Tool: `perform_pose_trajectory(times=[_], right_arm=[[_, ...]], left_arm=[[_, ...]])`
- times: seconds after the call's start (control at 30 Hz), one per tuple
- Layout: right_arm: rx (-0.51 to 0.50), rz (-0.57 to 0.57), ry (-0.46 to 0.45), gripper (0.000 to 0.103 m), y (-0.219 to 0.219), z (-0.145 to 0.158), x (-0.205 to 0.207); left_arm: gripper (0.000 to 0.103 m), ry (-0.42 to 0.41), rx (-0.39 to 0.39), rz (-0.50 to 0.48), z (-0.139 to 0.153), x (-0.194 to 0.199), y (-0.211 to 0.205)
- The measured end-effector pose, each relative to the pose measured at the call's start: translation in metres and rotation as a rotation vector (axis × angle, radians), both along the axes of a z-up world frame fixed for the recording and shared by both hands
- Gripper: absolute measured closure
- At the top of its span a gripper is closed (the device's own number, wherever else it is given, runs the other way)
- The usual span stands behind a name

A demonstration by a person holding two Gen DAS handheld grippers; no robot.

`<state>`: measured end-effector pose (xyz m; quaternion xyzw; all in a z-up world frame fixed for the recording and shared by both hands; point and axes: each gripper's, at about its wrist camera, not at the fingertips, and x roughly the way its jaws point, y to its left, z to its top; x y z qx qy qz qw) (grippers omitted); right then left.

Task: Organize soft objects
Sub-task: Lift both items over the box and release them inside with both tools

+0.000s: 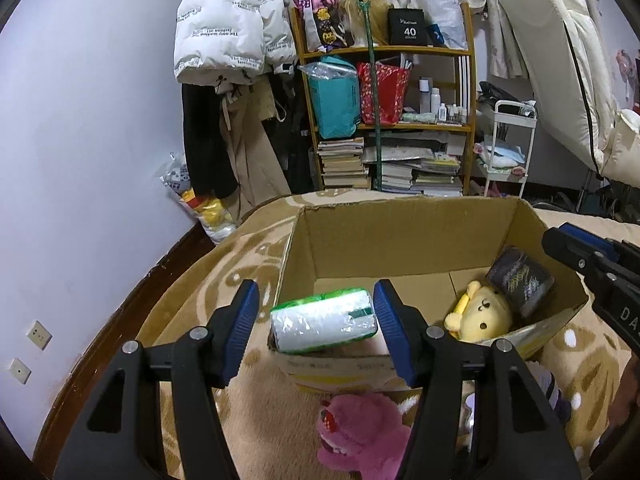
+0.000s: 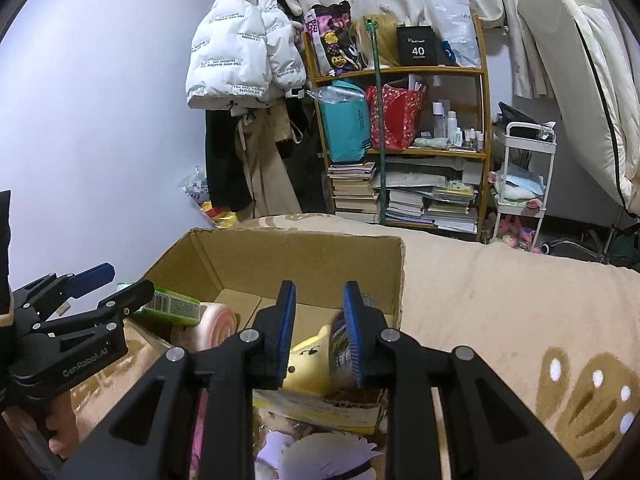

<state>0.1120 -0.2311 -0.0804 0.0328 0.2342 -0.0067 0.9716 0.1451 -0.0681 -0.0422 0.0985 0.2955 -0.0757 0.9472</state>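
Observation:
An open cardboard box stands on a beige patterned blanket. My left gripper is open, its blue pads either side of a green and white tissue pack that rests on the box's near left rim. Inside the box lie a yellow plush and a dark wrapped roll. My right gripper is open and empty above the box's near edge, over the yellow plush and the dark roll. A pink rolled towel lies inside on the left. A pink plush lies in front of the box.
A white and purple plush lies on the blanket before the box. A wooden shelf with books and bags stands behind, beside hanging coats and a white cart. A mattress leans at the right.

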Motion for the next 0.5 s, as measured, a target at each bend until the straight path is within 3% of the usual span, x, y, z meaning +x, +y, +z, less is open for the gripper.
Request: perform_pose_trajectory(times=[0.1,0.23,0.37,0.43,0.5], right_arm=[[-0.006,0.004,-0.007,0.066,0.001,0.005,-0.007],[0.000,-0.001,-0.003,0.065,-0.001,0.010,-0.017],[0.003,-0.007,0.000,0.045,0.000,0.013,-0.029],[0.001,-0.007,0.007,0.043,0.002,0.015,-0.035],[-0.006,-0.007,0.012,0.035,0.004,0.016,-0.041]], left_arm=[[0.044,0.008,0.002,0.000,0.004,-0.004,0.002],[0.032,-0.014,0.001,0.015,0.012,-0.014,0.007],[0.031,-0.005,-0.012,0.026,0.018,-0.020,0.013],[0.028,0.000,-0.017,0.034,0.020,-0.025,0.017],[0.023,-0.003,-0.012,0.036,0.022,-0.031,0.019]])
